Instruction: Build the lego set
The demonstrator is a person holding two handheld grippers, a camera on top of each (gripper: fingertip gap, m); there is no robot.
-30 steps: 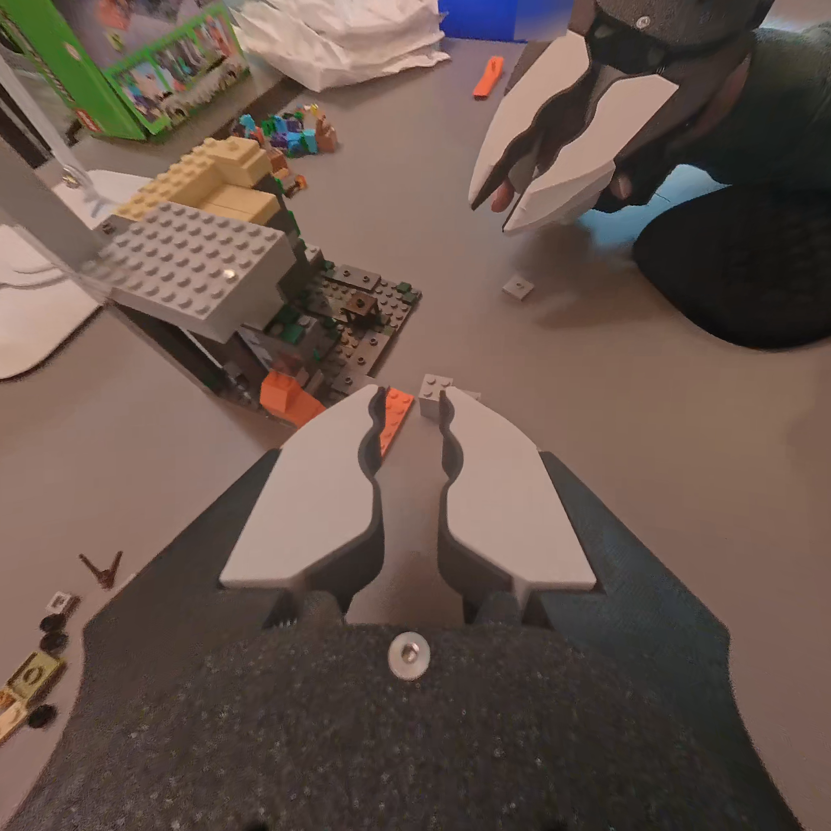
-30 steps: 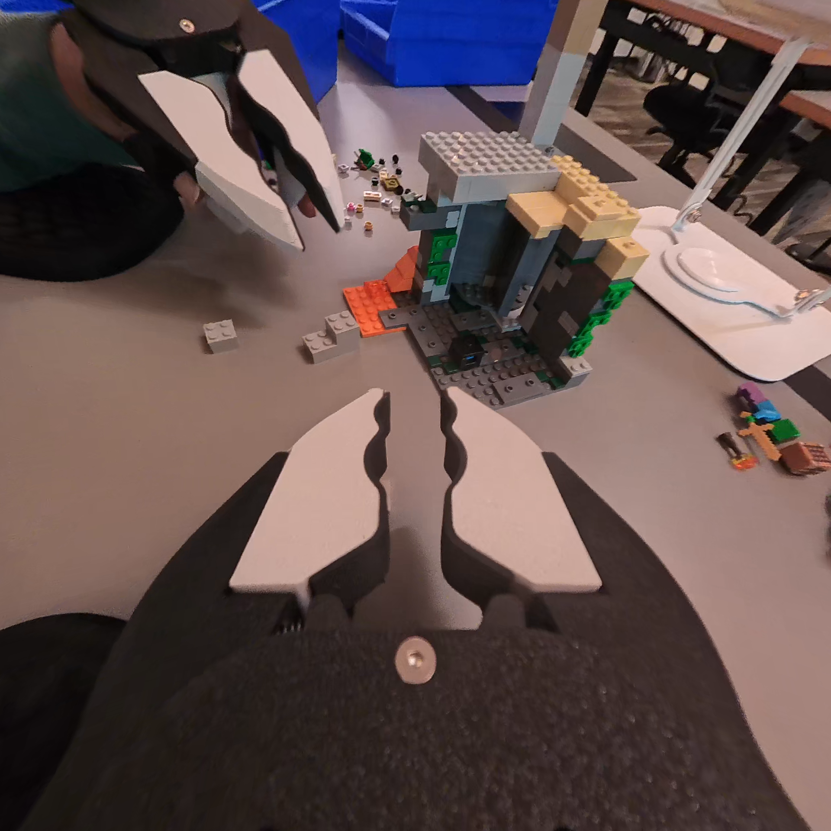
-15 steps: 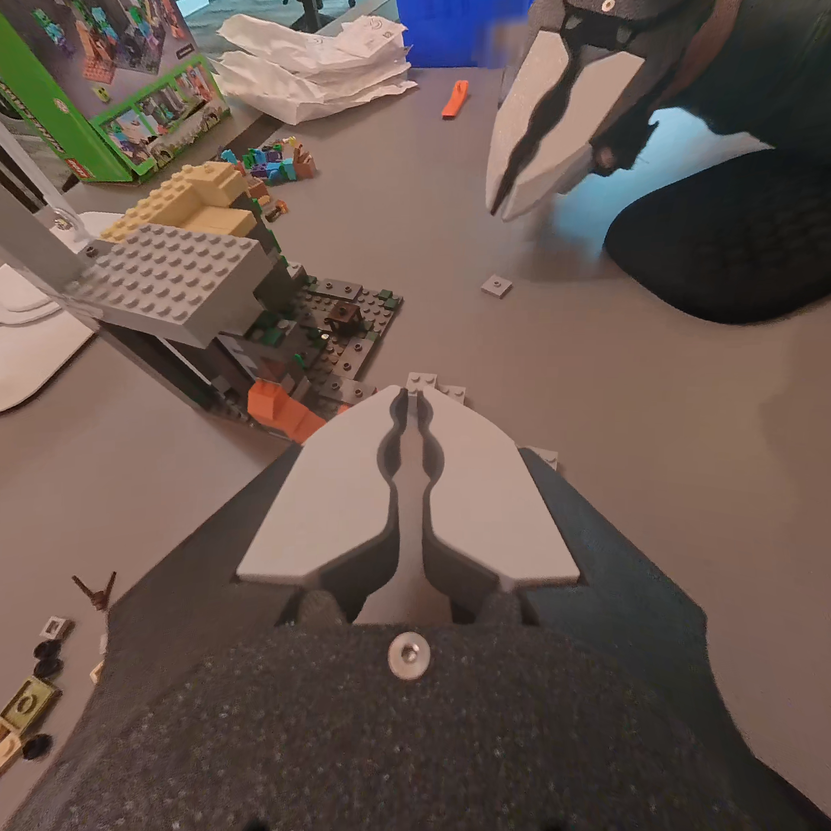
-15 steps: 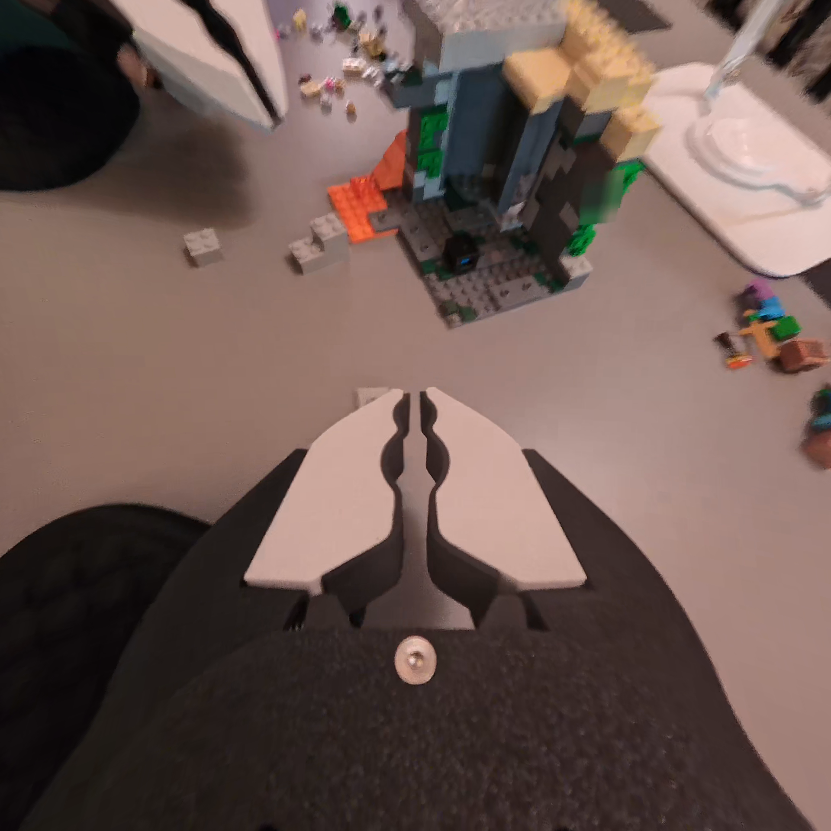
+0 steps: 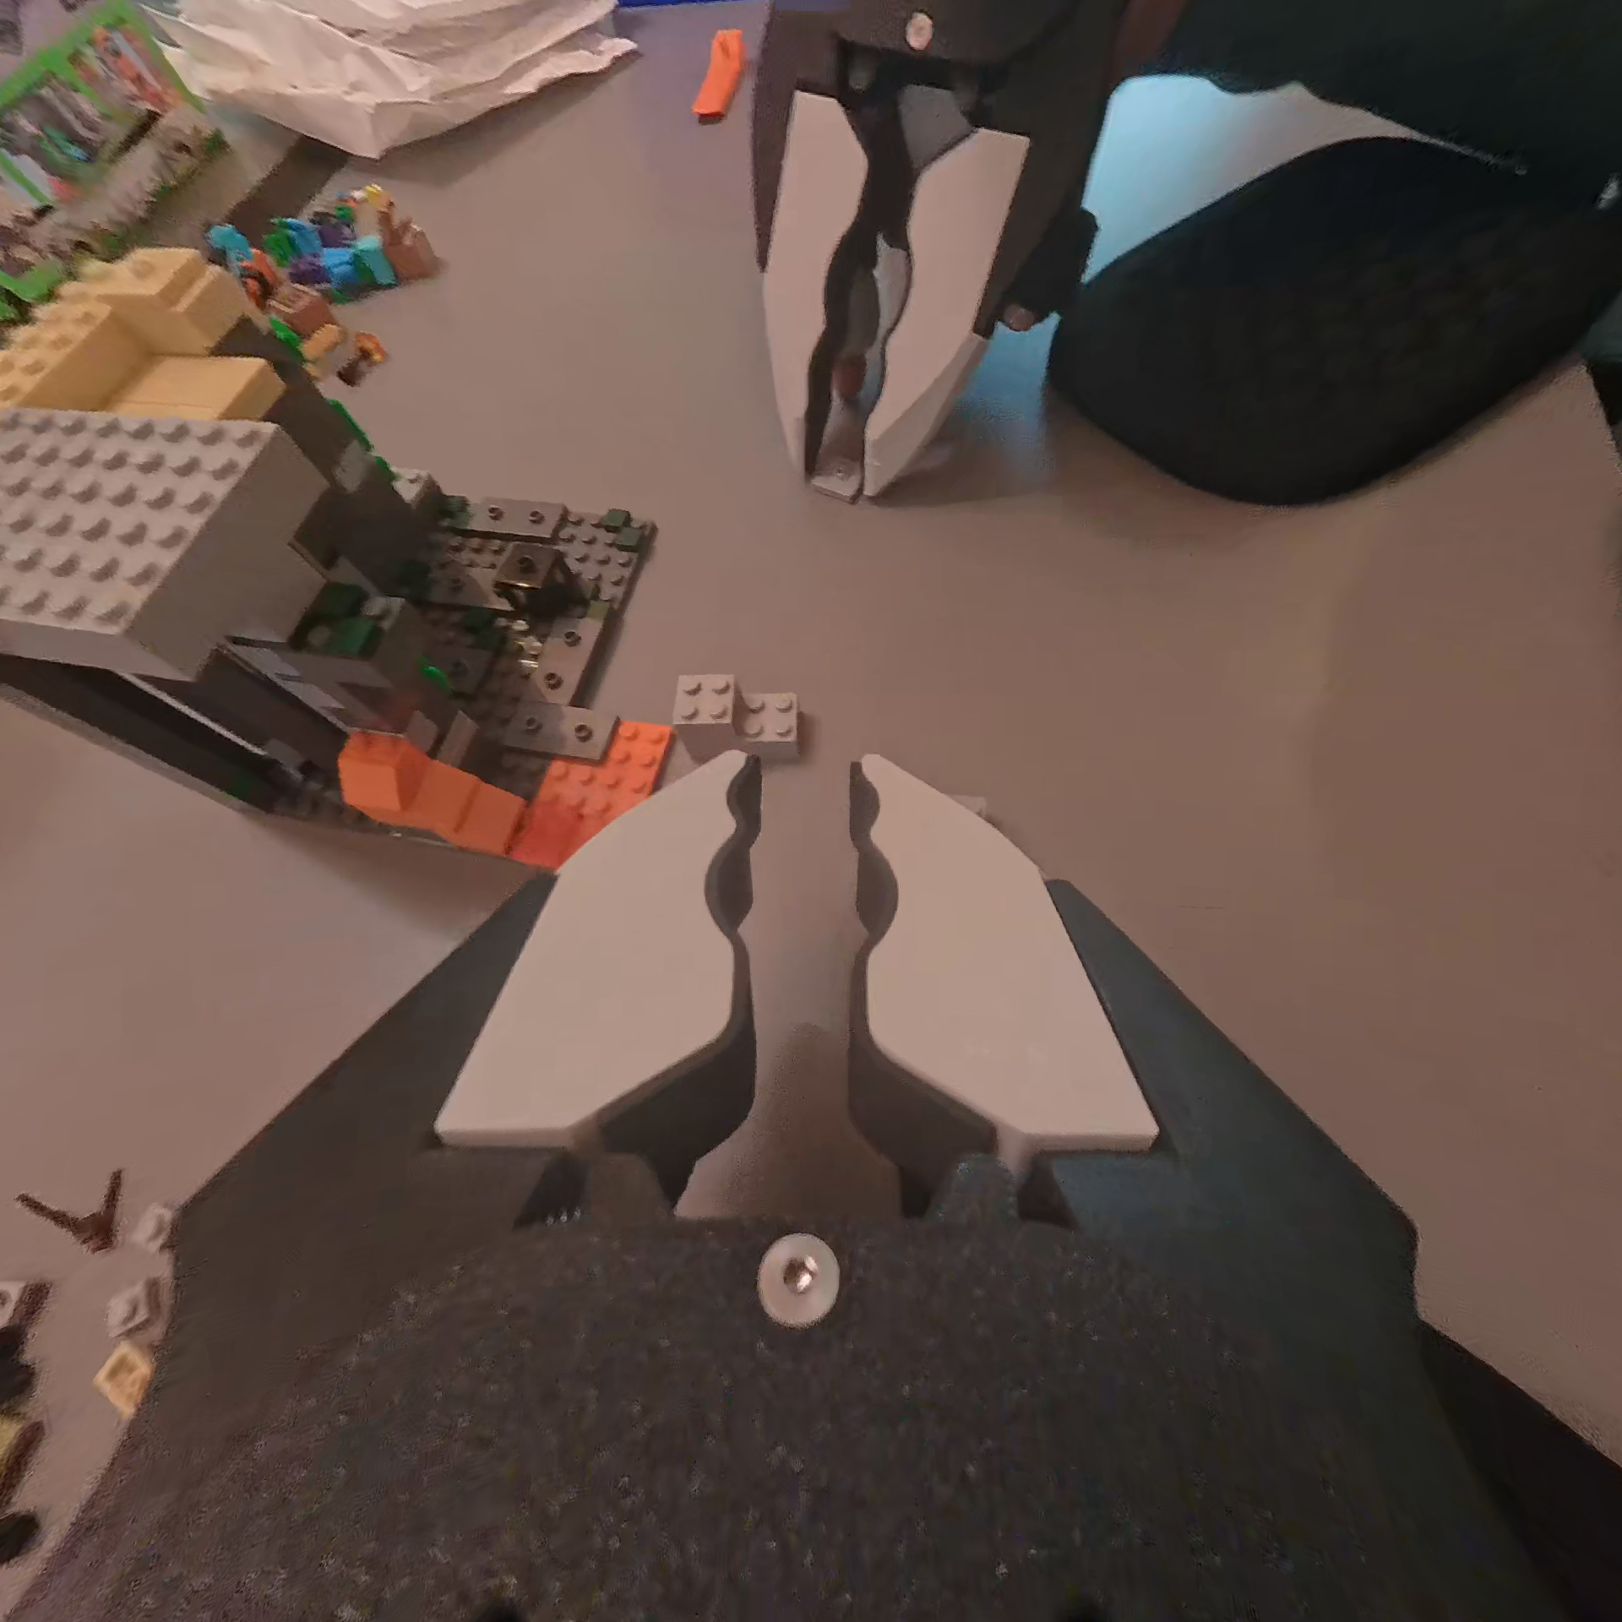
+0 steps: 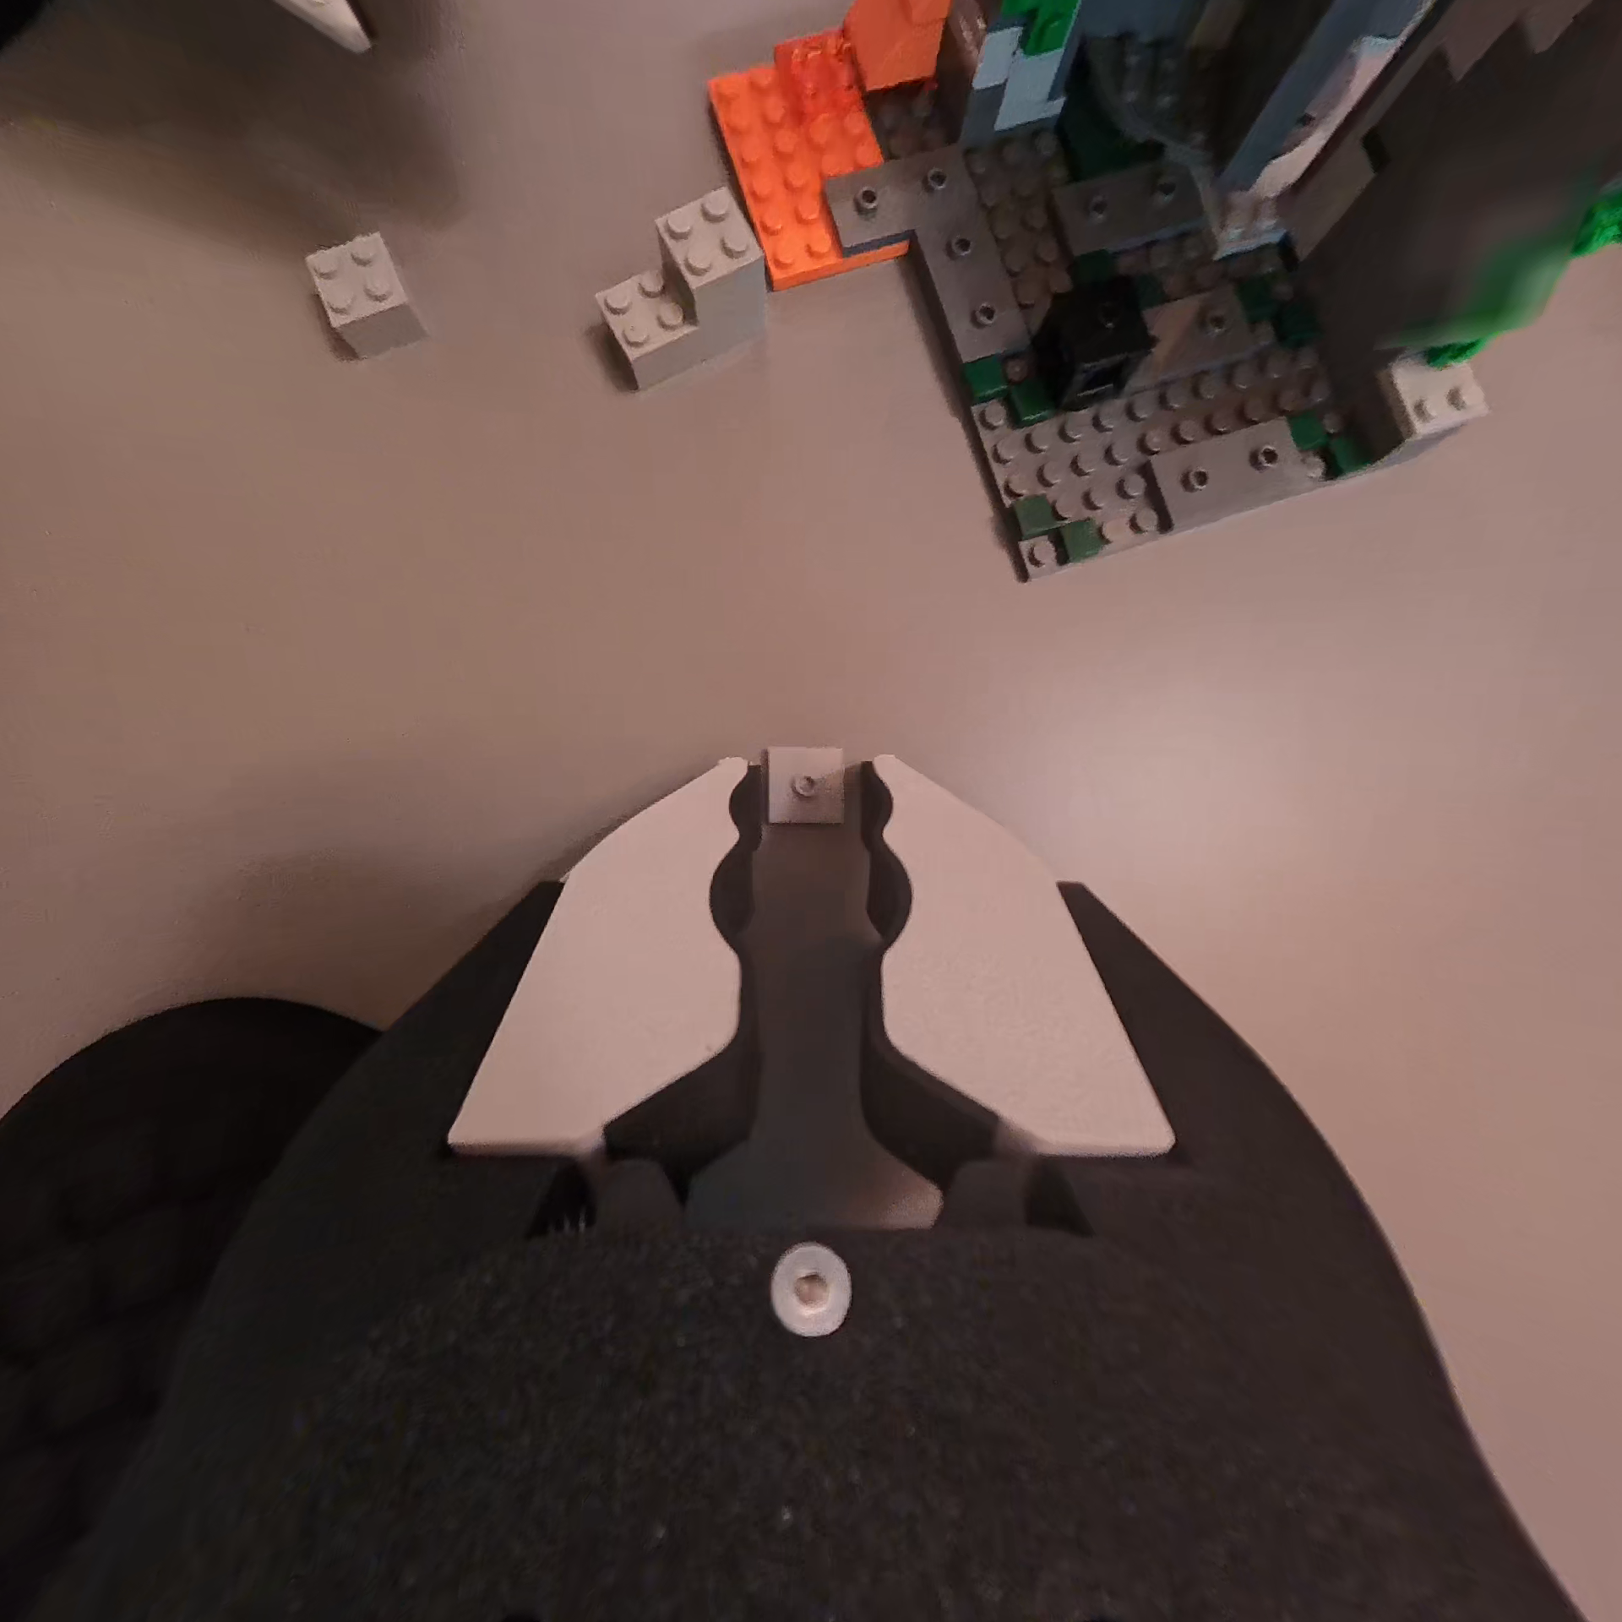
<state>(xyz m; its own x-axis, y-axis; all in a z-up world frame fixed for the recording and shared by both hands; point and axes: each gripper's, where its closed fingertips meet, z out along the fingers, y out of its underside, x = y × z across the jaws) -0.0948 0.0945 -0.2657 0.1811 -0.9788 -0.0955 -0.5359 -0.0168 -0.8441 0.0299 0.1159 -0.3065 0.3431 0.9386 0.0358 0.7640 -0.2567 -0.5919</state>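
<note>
Hovering low over a grey tabletop (image 5: 1141, 702), your left gripper (image 5: 803, 768) has its fingers narrowly parted with nothing between them. Just beyond its fingertips sits a stepped pair of light grey bricks (image 5: 737, 715), and to their left an orange plate (image 5: 606, 781) at the edge of a brick-built model (image 5: 290, 570) in grey, tan, dark grey and green.

Your right gripper (image 6: 806, 772) points down at the tabletop, fingers also narrowly parted. A small flat light grey tile with one centre stud (image 6: 805, 785) lies between its fingertips; a gap shows on each side of it, so the pads do not press on it. Farther ahead in that view stand a single light grey brick (image 6: 364, 294), the stepped pair and the model's base. Loose coloured small pieces (image 5: 325, 254), white paper bags (image 5: 395, 61) and a green box (image 5: 79, 114) lie well apart behind.
</note>
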